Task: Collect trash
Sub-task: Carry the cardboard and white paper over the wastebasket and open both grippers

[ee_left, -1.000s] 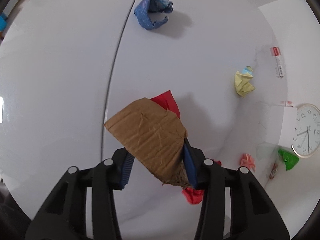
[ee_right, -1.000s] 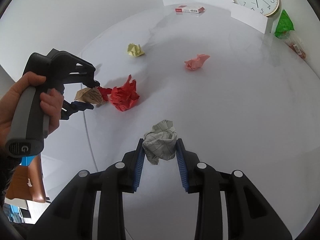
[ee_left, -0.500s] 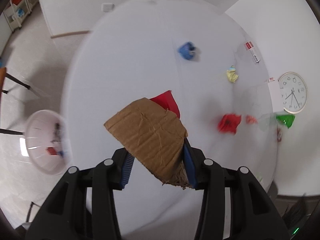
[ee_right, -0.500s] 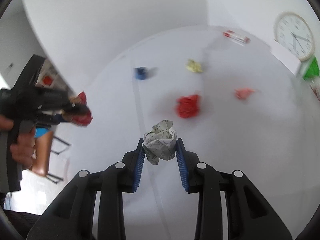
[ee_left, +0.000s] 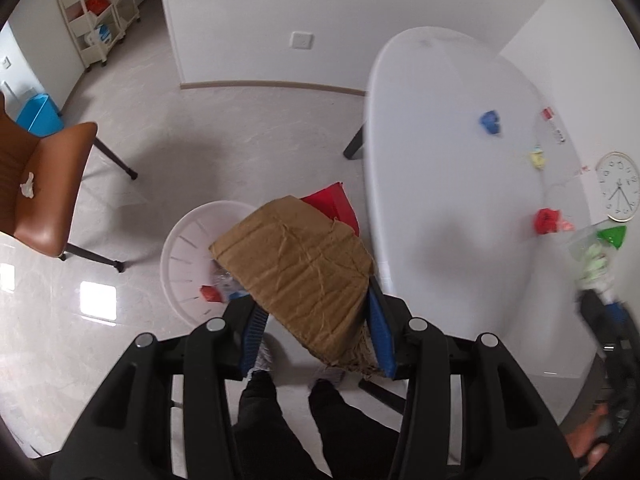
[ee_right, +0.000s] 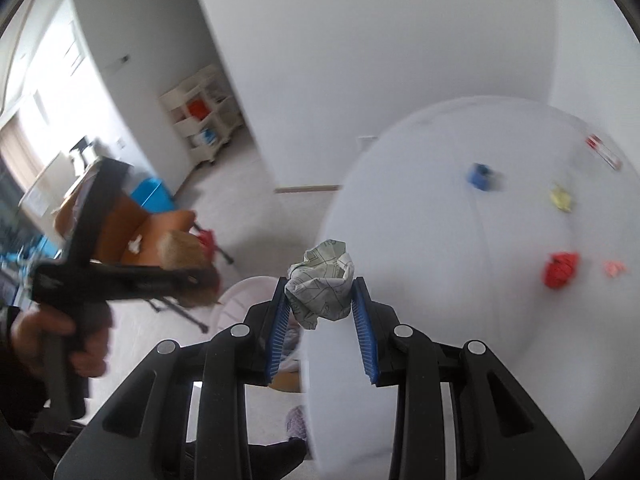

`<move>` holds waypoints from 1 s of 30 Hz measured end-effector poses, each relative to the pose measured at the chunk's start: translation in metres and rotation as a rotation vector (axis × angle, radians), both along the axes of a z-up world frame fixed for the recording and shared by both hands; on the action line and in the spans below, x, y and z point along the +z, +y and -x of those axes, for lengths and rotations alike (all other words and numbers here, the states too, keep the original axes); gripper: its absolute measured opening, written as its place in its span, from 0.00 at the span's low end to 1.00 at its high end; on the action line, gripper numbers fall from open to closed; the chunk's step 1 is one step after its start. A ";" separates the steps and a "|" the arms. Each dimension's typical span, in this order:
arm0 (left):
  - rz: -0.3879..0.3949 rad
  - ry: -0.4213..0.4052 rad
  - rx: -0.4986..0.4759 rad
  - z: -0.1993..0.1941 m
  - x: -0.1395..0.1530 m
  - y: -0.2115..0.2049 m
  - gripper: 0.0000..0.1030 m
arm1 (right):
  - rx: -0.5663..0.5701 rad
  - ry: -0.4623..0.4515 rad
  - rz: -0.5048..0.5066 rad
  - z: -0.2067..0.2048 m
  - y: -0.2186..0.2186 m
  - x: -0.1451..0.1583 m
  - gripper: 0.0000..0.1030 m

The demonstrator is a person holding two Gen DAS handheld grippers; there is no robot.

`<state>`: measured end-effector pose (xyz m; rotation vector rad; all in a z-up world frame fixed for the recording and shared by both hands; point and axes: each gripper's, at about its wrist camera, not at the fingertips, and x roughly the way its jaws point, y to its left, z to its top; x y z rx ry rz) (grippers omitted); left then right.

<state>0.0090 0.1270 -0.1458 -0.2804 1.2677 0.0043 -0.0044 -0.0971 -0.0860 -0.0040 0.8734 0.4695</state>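
Note:
My left gripper [ee_left: 316, 332] is shut on a brown cardboard piece [ee_left: 296, 272] with a red scrap [ee_left: 332, 208] behind it, held above a white waste basket [ee_left: 180, 248] on the floor. My right gripper [ee_right: 322, 328] is shut on a crumpled printed paper ball [ee_right: 320, 290], held over the white table's edge [ee_right: 316, 360]. The left gripper also shows in the right wrist view [ee_right: 200, 276], blurred, over the basket [ee_right: 236, 300]. On the table lie blue [ee_left: 490, 122], yellow [ee_left: 537, 159], red [ee_left: 548, 221] and pink [ee_right: 614, 268] wads.
A brown chair [ee_left: 44, 184] stands left of the basket. A clock [ee_left: 618, 186], a green bag [ee_left: 612, 236] and a small red-white box [ee_left: 554, 124] sit at the table's far side. A shelf cart [ee_left: 100, 12] is by the wall. My legs [ee_left: 304, 420] are below.
Both grippers have swung left and back from over the table toward the floor basket, still holding the cardboard and the paper ball.

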 end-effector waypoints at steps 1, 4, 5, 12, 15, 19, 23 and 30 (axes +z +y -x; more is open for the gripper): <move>-0.011 0.011 -0.003 -0.002 -0.015 0.008 0.43 | 0.020 0.002 0.007 -0.001 0.013 -0.001 0.32; -0.045 0.042 -0.026 -0.007 -0.059 0.026 0.46 | 0.055 0.022 0.022 -0.005 0.044 -0.005 0.32; -0.042 0.056 -0.042 -0.008 -0.075 0.032 0.47 | 0.061 0.031 0.025 -0.005 0.051 -0.008 0.32; -0.024 0.160 -0.028 -0.018 -0.184 0.069 0.87 | 0.074 0.111 0.041 -0.006 0.088 -0.023 0.32; 0.011 0.214 -0.014 -0.021 -0.208 0.080 0.87 | 0.077 0.137 0.064 -0.005 0.102 -0.029 0.32; 0.002 0.148 0.012 -0.012 -0.188 0.093 0.87 | 0.094 0.145 0.083 -0.003 0.116 -0.034 0.32; -0.030 0.066 0.074 0.006 -0.137 0.115 0.89 | 0.135 0.145 0.104 -0.008 0.135 -0.044 0.32; -0.133 -0.041 0.241 0.054 -0.063 0.167 0.92 | 0.234 0.203 0.169 -0.035 0.188 -0.113 0.32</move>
